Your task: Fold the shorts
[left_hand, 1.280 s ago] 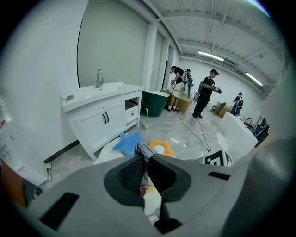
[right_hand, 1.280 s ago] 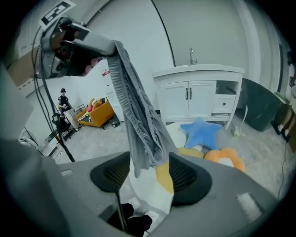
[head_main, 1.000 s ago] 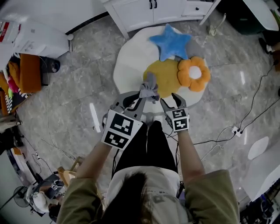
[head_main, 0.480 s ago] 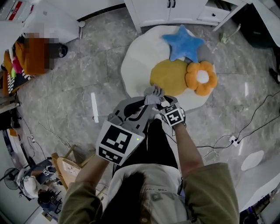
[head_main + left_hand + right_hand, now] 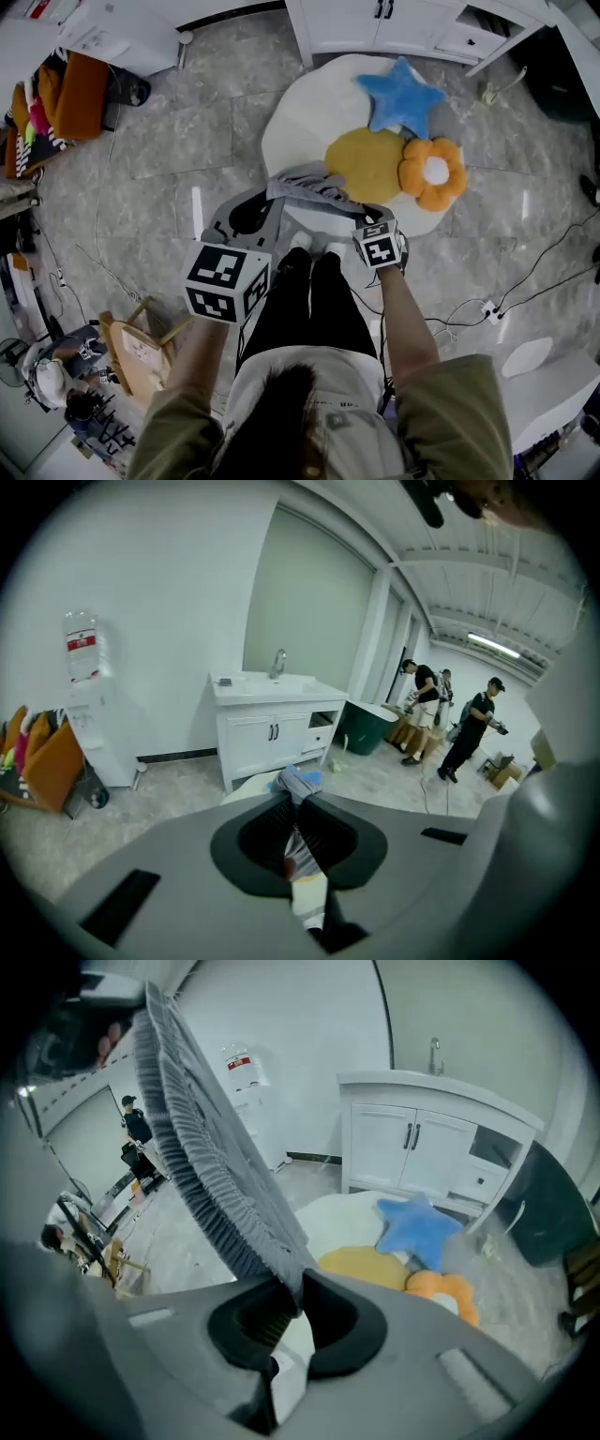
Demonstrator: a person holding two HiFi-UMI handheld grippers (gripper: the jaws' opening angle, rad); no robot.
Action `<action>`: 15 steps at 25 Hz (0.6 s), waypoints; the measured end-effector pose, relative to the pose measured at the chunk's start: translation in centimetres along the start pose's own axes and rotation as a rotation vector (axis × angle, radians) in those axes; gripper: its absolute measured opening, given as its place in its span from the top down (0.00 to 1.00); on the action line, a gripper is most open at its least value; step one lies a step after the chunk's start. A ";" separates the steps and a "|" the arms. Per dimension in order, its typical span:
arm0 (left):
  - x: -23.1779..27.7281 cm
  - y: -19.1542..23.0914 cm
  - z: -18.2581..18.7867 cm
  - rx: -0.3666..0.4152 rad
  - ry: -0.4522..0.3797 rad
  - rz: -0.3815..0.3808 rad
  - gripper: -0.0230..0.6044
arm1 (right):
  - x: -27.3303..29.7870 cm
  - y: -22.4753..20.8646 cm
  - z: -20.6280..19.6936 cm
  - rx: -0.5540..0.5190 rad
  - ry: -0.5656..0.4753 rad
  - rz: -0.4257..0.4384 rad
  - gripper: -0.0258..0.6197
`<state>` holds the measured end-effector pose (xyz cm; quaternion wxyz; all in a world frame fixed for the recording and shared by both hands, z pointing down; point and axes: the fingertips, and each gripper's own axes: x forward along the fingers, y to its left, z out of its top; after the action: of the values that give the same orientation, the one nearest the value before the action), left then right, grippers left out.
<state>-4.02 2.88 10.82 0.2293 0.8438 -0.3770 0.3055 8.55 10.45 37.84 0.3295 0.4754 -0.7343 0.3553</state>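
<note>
Grey shorts (image 5: 309, 186), one pair: left tool (image 5: 295, 806) pinching cloth, right tool (image 5: 298, 1284) closing on waistband.

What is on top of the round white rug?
A blue star cushion, a yellow round cushion and an orange flower cushion lie on the white rug. The held-up grey shorts cover part of its near edge.

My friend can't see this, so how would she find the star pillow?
Find the white cabinet up top; a white rug lies before it. On the rug, the star pillow sits nearest the cabinet, blue and pointed, unlike the yellow disc and orange flower beside it.
</note>
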 end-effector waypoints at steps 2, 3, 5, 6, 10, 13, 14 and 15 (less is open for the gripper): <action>0.6 2.3 -0.9 -0.018 0.021 0.048 0.92 | -0.9 -1.4 0.4 -0.021 0.011 0.012 0.93; 1.1 3.4 -1.5 -0.022 0.040 0.067 0.92 | -1.4 -2.2 0.6 -0.027 0.020 0.021 0.93; 2.5 5.5 -3.0 -0.024 0.095 0.090 0.92 | -2.1 -4.4 1.1 -0.024 0.045 0.041 0.93; 3.5 6.6 -3.8 -0.026 0.129 0.096 0.92 | -2.4 -5.6 1.5 -0.009 0.059 0.048 0.93; 8.9 10.8 -5.9 -0.046 0.243 0.085 0.92 | -3.2 -10.8 5.4 0.113 0.072 0.046 0.93; 13.4 13.3 -4.5 -0.047 0.257 0.070 0.92 | -3.0 -14.3 9.7 0.138 0.034 0.007 0.93; 14.8 13.9 -3.3 -0.039 0.250 0.071 0.92 | -2.9 -15.3 11.2 0.139 0.020 -0.011 0.93; 16.0 14.5 -2.0 -0.029 0.238 0.075 0.92 | -3.0 -16.4 12.8 0.139 0.002 -0.030 0.93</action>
<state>-7.53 -12.68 25.48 0.2731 0.7835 -0.3829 0.4062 22.98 -3.66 32.03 0.3017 0.5076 -0.7004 0.4010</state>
